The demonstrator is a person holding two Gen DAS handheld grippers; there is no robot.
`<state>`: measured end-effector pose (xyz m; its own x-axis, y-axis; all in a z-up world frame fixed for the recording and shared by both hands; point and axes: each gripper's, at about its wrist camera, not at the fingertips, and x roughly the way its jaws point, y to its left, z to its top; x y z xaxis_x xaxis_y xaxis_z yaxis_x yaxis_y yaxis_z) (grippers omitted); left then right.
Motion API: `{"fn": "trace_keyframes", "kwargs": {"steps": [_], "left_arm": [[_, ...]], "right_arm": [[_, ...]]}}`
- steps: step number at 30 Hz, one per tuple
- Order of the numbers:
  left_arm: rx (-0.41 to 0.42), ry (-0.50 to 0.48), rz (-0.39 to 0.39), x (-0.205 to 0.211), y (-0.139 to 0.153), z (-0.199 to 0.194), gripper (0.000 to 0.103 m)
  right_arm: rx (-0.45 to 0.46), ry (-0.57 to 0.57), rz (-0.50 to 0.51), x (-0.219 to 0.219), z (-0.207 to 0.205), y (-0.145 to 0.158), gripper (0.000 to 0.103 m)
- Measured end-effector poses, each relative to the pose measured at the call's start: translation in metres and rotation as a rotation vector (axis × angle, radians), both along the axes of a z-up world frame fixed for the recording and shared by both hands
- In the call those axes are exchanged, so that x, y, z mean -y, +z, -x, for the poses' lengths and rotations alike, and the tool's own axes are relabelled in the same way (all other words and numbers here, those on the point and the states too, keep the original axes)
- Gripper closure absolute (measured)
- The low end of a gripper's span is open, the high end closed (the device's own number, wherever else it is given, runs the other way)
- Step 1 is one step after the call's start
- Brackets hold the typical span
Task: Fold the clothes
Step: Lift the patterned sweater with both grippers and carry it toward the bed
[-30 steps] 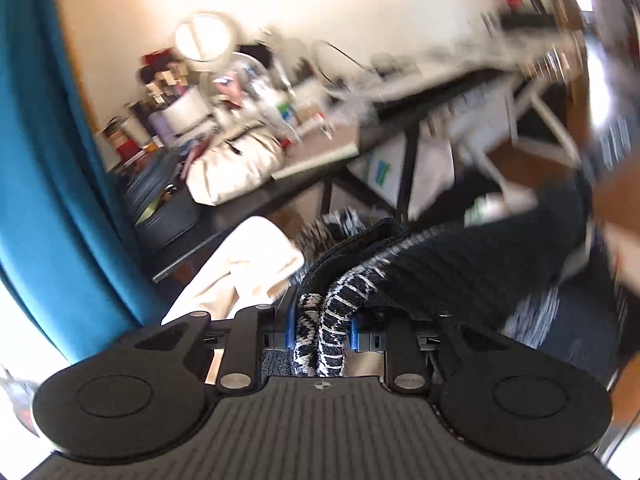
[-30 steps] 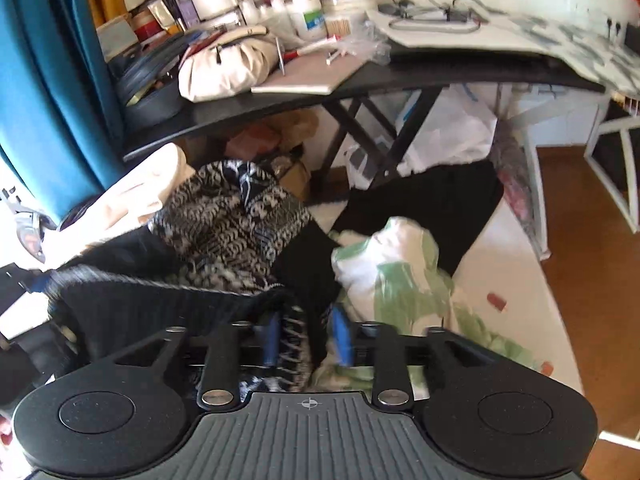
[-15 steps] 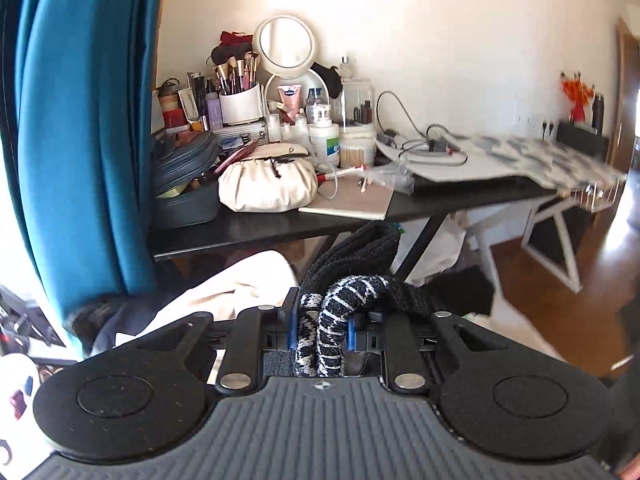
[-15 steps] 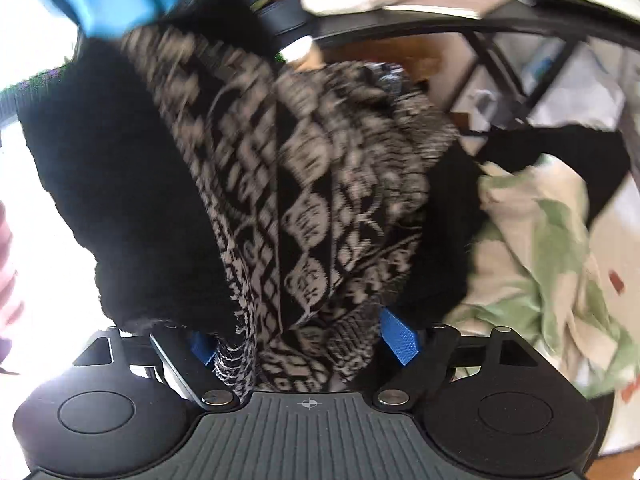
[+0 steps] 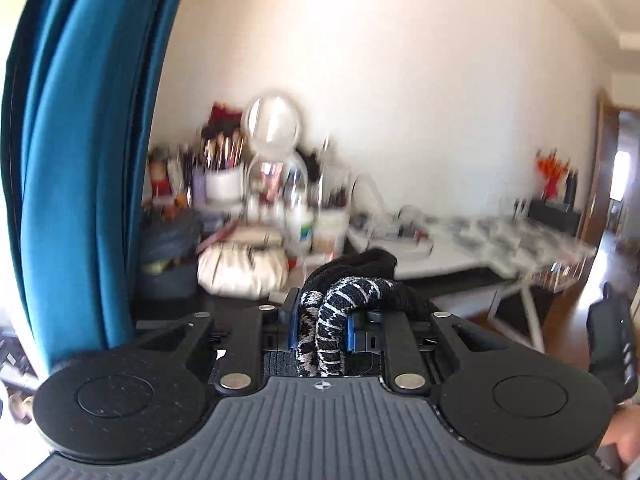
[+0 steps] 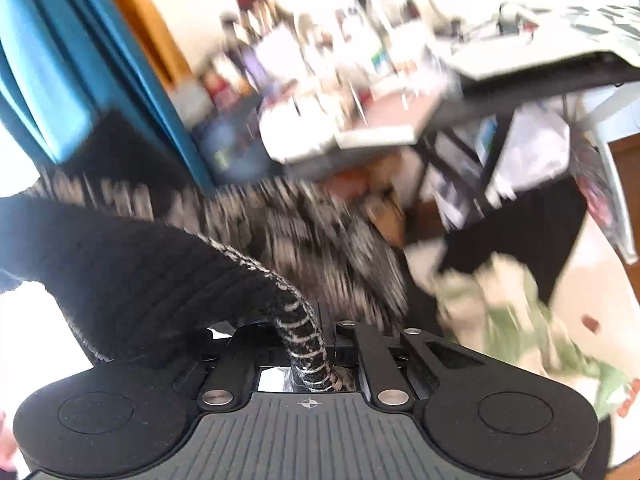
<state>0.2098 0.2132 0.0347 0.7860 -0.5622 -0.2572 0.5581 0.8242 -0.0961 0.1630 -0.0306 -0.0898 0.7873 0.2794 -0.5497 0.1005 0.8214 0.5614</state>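
A black-and-white patterned knit garment [image 6: 132, 276] hangs between both grippers. My left gripper [image 5: 321, 320] is shut on a bunched roll of this knit [image 5: 330, 320], and black knit folds [image 5: 360, 266] drape over its fingers. My right gripper [image 6: 308, 354] is shut on a thin twisted edge of the same garment [image 6: 306, 344]; the rest spreads up and left as a black ribbed panel and a blurred patterned part [image 6: 304, 232]. A white and green garment [image 6: 508, 304] and a black garment [image 6: 520, 232] lie lower right.
A dark desk [image 5: 452, 276] crowded with cosmetics, a round mirror [image 5: 274, 122] and a cream pouch [image 5: 242, 268] stands ahead. A teal curtain [image 5: 88, 140] hangs at the left. A white ironing board [image 5: 520, 236] stands right of the desk. A hand [image 5: 628, 440] shows at the right edge.
The left gripper rose, so the desk sank in its view. The right gripper's jaws were wide around the garment half a second ago and have now shut on a thin edge of it.
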Motion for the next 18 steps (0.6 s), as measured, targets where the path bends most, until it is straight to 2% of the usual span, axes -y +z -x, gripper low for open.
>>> {"fn": "trace_keyframes", "kwargs": {"steps": [6, 11, 18], "left_arm": [[0.121, -0.063, 0.136, -0.017, 0.044, 0.013, 0.082], [0.121, -0.056, 0.223, -0.015, 0.064, 0.020, 0.082], [0.163, 0.067, 0.210, 0.026, 0.081, 0.048, 0.082]], "right_arm": [[0.213, 0.007, -0.016, 0.004, 0.023, 0.079, 0.096], [0.288, 0.009, -0.044, 0.024, 0.029, 0.123, 0.096], [0.418, 0.056, -0.075, 0.086, 0.045, 0.163, 0.096]]}}
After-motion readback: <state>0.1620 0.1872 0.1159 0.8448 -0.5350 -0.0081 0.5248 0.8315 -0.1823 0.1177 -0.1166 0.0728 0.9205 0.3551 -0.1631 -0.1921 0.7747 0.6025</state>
